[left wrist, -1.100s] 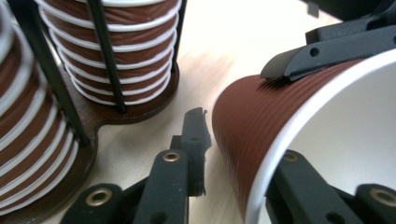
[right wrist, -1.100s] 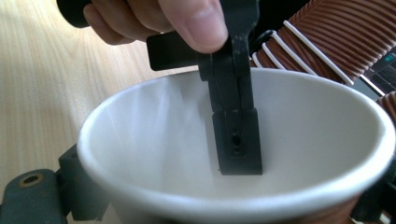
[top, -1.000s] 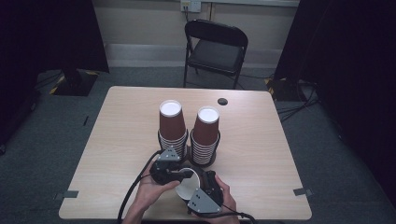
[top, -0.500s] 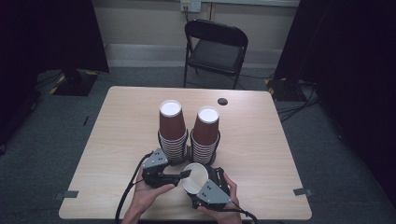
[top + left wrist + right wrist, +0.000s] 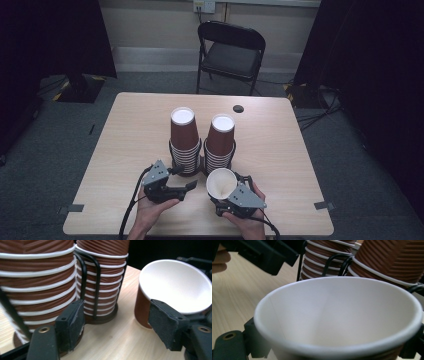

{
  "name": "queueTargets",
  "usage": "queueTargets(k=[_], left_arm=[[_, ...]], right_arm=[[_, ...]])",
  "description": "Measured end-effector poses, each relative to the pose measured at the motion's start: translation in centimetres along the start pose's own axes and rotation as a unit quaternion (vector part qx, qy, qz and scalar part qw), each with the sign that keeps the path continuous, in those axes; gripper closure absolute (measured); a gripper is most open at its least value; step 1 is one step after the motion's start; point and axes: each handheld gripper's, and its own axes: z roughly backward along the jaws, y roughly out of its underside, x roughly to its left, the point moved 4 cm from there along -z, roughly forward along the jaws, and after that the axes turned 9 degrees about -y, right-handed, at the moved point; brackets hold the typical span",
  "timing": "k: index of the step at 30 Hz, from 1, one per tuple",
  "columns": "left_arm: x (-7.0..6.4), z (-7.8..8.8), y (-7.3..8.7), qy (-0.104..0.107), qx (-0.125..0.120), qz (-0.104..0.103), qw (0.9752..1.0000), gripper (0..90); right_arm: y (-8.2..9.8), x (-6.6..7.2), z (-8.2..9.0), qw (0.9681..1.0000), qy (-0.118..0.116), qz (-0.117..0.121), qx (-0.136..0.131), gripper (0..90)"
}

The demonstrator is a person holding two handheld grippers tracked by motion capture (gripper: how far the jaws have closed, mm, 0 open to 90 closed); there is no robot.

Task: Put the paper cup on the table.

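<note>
Two stacks of upside-down brown paper cups [image 5: 184, 142] [image 5: 220, 145] stand in black wire holders at the table's middle. They rise close ahead in the left gripper view [image 5: 37, 277] [image 5: 102, 277]. My right gripper [image 5: 220, 193] [image 5: 329, 345] is shut on a single brown paper cup [image 5: 221, 182] [image 5: 337, 310] with its white inside tilted up, just in front of the right stack. My left gripper [image 5: 184, 178] [image 5: 116, 315] is beside it on the left. Its jaws have just been opening and nothing is between them. The held cup [image 5: 175, 285] is just beyond its right pad.
The light wooden table [image 5: 280, 150] has bare room on both sides of the stacks. A small black round disc [image 5: 239, 108] lies near its far edge. A black folding chair [image 5: 230, 50] stands behind the table. Cables trail from both grippers over the near edge.
The left gripper let go of the cup and drew away to the left with its jaws spread. The right gripper carried the cup a little to the right.
</note>
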Motion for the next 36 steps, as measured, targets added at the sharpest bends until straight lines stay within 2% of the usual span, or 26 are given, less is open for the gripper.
queueTargets(k=[5,7,9,10,20,24,32,36], left_arm=[[0.5,0.0,0.9,-0.013,-0.002,0.008,0.9999,23.8],[0.8,0.0,1.3,-0.017,-0.004,0.016,0.9997,22.0],[1.2,0.1,1.7,-0.012,-0.009,0.034,0.9993,21.1],[1.4,0.1,1.8,-0.019,-0.012,0.038,0.999,20.2],[1.9,0.8,2.9,-0.061,-0.02,0.018,0.9978,16.3],[2.0,0.7,3.3,-0.067,-0.027,0.026,0.9971,16.1],[1.5,0.6,3.6,-0.081,-0.057,0.003,0.995,16.0],[1.3,0.3,3.8,-0.082,-0.063,0.002,0.9946,16.0]], right_arm=[[0.3,-0.8,0.3,0.9996,0.003,-0.026,-0.007,10.6],[0.3,-1.1,0.4,0.9994,0.006,-0.033,-0.011,10.5],[0.4,-1.5,0.5,0.999,0.011,-0.041,-0.016,10.5],[0.4,-1.7,0.6,0.9987,0.01,-0.045,-0.019,10.5],[0.5,-3.6,1.3,0.9963,0.028,-0.075,-0.032,10.4],[0.4,-4.9,1.6,0.9948,0.04,-0.086,-0.037,10.4],[0.3,-7.8,2.6,0.9894,0.076,-0.112,-0.052,10.4],[0.6,-9.1,2.9,0.9871,0.091,-0.121,-0.053,10.3]])
